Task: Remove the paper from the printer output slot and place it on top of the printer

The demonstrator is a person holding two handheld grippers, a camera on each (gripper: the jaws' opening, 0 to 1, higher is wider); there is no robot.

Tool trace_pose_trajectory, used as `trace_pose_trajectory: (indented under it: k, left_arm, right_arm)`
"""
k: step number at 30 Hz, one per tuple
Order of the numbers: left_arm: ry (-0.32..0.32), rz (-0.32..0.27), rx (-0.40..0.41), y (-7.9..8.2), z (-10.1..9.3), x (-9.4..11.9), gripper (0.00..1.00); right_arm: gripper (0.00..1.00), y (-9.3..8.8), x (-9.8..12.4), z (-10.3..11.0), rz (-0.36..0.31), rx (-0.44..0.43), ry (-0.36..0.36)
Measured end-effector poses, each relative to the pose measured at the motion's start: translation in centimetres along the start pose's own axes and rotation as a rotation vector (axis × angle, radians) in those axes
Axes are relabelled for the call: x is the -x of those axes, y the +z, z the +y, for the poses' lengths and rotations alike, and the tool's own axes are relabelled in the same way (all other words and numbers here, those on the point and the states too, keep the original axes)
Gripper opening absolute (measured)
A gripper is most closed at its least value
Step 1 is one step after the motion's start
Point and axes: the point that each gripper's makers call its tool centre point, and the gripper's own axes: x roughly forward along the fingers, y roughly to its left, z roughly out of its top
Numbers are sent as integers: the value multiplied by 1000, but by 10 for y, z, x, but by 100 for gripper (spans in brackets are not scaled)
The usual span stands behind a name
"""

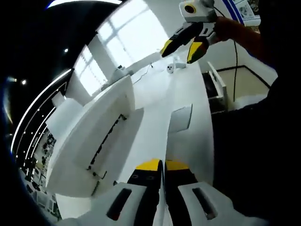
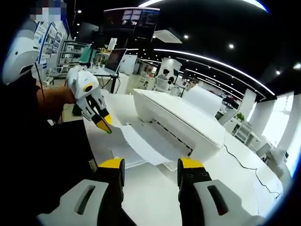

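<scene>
Left gripper view: left gripper (image 1: 163,165) jaws pinched together, thin white paper edge (image 1: 162,207) looks caught between the tips, though hard to confirm from this angle. Printer (image 1: 101,127) sits to the left on a white table (image 1: 186,84), output tray (image 1: 136,136) sticking out toward cam. Right gripper (image 1: 183,49) up top, jaws apart, holding nothing.

Right gripper view: right gripper (image 2: 146,165) jaws wide, nothing between them. Left gripper (image 2: 104,123) tips nipped on the near corner of the paper (image 2: 141,141); sheet lies across the tray, far end at the slot of the printer (image 2: 178,117).

Step, as judged: grasp made, pull-out not done, paper not yet clear of the tray. Next needs a straight draw away from the slot, then lift over the lid and lay flat. One-corner hold means the sheet may droop or fold; right gripper is free to support.
</scene>
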Motion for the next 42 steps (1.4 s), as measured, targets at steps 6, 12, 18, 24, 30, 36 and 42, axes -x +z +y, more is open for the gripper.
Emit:
trace_pose_trajectory:
  k: [6, 12, 18, 24, 30, 36, 42]
  left_arm:
    - [-2, -10, 26, 1, 1, 2, 6]
    - [-21, -16, 34, -1, 2, 3, 6]
    - [-25, -26, 57, -4, 7, 3, 6]
    - [-34, -33, 72, -3, 8, 4, 6]
    - [-29, -39, 67, -1, 11, 5, 6]
    - [-27, -42, 68, 1, 12, 6, 6]
    - [-29, -35, 52, 0, 15, 5, 6]
  right_arm:
    - [40, 3, 0, 0, -1, 4, 0]
    - [39, 5, 0, -1, -4, 12, -7]
    - [39, 8, 2, 0, -9, 11, -8]
    - [39, 11, 7, -3, -19, 12, -21]
    - [39, 10, 8, 0, -18, 14, -15]
    - [39, 9, 13, -4, -15, 10, -32]
    - [39, 8, 10, -2, -15, 11, -24]
